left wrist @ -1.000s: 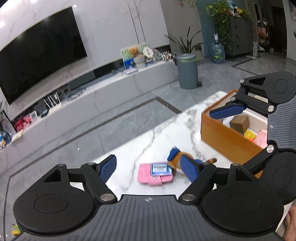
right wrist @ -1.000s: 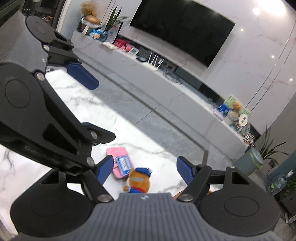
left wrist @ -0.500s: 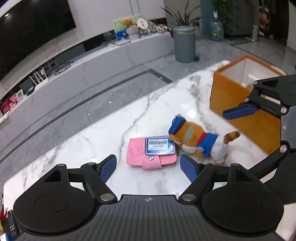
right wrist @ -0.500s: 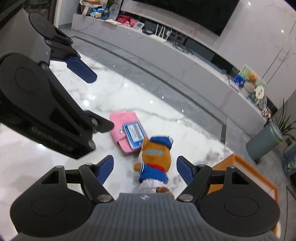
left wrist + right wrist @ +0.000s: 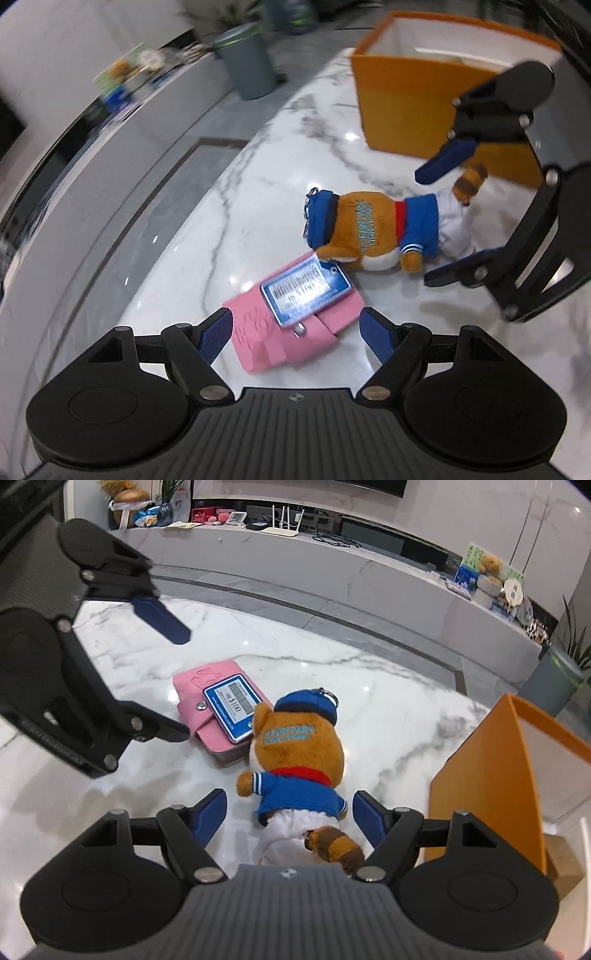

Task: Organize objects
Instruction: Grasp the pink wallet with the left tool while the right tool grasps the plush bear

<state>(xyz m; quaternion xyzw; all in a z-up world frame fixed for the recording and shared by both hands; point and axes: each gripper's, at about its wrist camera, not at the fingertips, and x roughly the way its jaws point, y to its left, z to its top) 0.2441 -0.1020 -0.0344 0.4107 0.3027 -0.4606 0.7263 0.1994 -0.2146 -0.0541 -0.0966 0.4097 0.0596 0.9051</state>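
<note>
A pink wallet (image 5: pixel 295 332) (image 5: pixel 207 709) with a blue price tag (image 5: pixel 306 291) (image 5: pixel 232 701) on top lies on the white marble table (image 5: pixel 258 206). A plush bear (image 5: pixel 376 229) (image 5: pixel 299 760) in a blue cap and jacket lies face down beside it, head against the tag. My left gripper (image 5: pixel 295 332) (image 5: pixel 181 685) hovers open with the wallet between its fingers, pads apart from it. My right gripper (image 5: pixel 290 812) (image 5: pixel 443 221) is open around the bear's lower body, not pressing it.
An orange box (image 5: pixel 417 99) (image 5: pixel 484 786) stands open-topped on the table just past the bear. Beyond the table edge lie a grey floor, a long low white cabinet (image 5: pixel 332 565) with clutter, and a grey bin (image 5: pixel 247 66).
Both grippers have come down toward the table and rolled. The wallet now lies between the left fingers and the bear between the right fingers. Nothing has been picked up.
</note>
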